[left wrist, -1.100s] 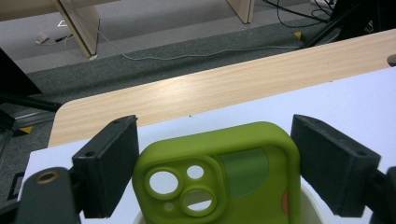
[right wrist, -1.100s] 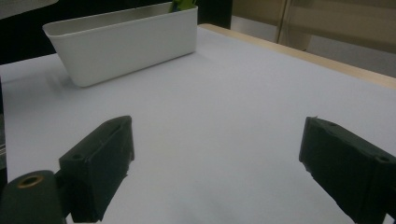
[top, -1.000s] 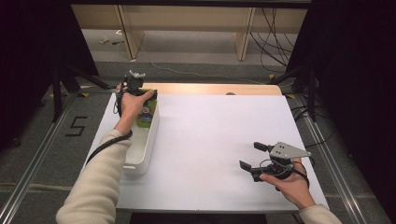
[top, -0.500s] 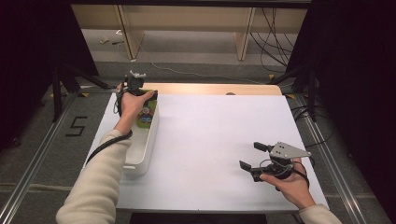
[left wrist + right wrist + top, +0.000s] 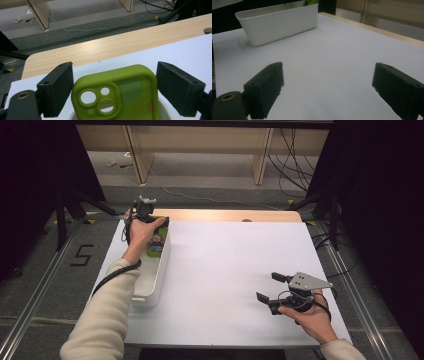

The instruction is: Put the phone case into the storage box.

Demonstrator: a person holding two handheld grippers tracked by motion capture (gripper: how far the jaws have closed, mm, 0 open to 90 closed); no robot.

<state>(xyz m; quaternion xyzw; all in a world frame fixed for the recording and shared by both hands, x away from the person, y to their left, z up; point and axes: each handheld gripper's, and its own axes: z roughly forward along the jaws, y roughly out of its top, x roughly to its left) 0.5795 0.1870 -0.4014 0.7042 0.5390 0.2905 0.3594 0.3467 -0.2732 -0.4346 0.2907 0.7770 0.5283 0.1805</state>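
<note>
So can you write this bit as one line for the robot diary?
left gripper: jaws just opening, green phone case between them, gaps both sides | case over white bin | right gripper: open, holding nothing, above table

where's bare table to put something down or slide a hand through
The widest bare patch is the white table top between the white bin and the right claw, running to the far wooden edge. The near edge between both forearms is bare too. It is crowded at the bin's far end, where the left claw stands around the green phone case.
</note>
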